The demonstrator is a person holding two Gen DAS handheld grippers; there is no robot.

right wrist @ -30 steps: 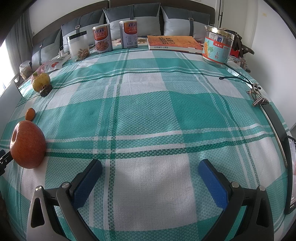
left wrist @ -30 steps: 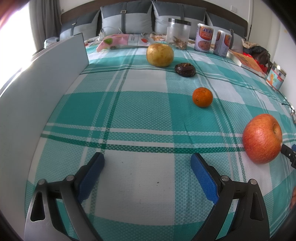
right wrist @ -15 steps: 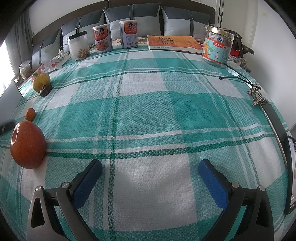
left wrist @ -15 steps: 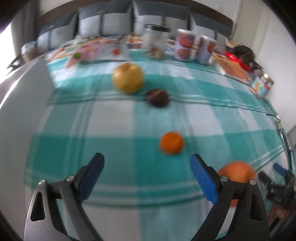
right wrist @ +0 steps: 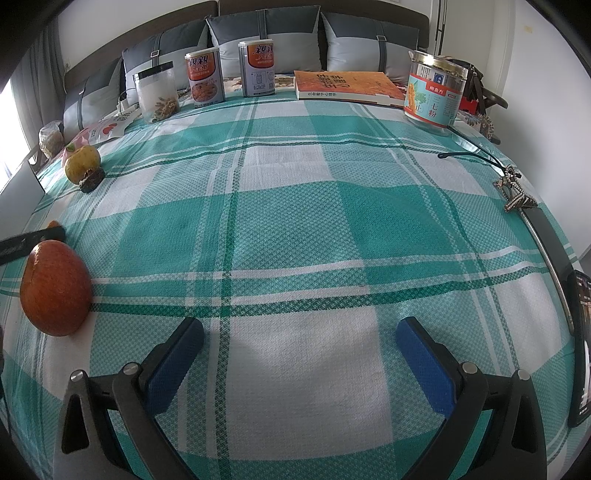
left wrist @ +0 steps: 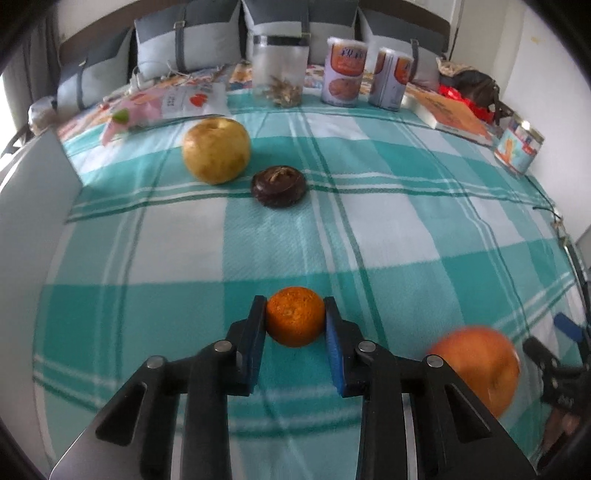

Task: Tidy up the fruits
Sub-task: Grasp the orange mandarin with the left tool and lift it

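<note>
Teal-and-white checked cloth [right wrist: 295, 206] covers a bed, with grey pillows [right wrist: 262, 33] lined up against the headboard at the far end. On the left wrist view, the left claw [left wrist: 295, 321] is clamped on a small orange [left wrist: 294, 316], its blue pads pressing the fruit from both sides just above the cloth. To the right of it, close by, lies a red apple [left wrist: 480, 365], blurred in that view; the right wrist view shows the same apple [right wrist: 55, 288] resting on the cloth at the far left. Farther up the bed a yellow apple [left wrist: 217, 150] sits beside a dark brown round fruit [left wrist: 279, 185], the two nearly touching. The right claw [right wrist: 299, 354] stands wide apart over a white square of the cloth, with nothing between its pads. Along the far edge stand a clear jar [right wrist: 156, 94], two printed cans [right wrist: 205, 77], an orange book [right wrist: 347, 85] lying flat, and a large tin [right wrist: 434, 92] on the right. A white board [left wrist: 29, 206] stands upright along the left side of the bed. A pink packet [left wrist: 162, 109] lies behind the yellow apple. Some keys on a cord [right wrist: 513, 188] lie near the right edge.
</note>
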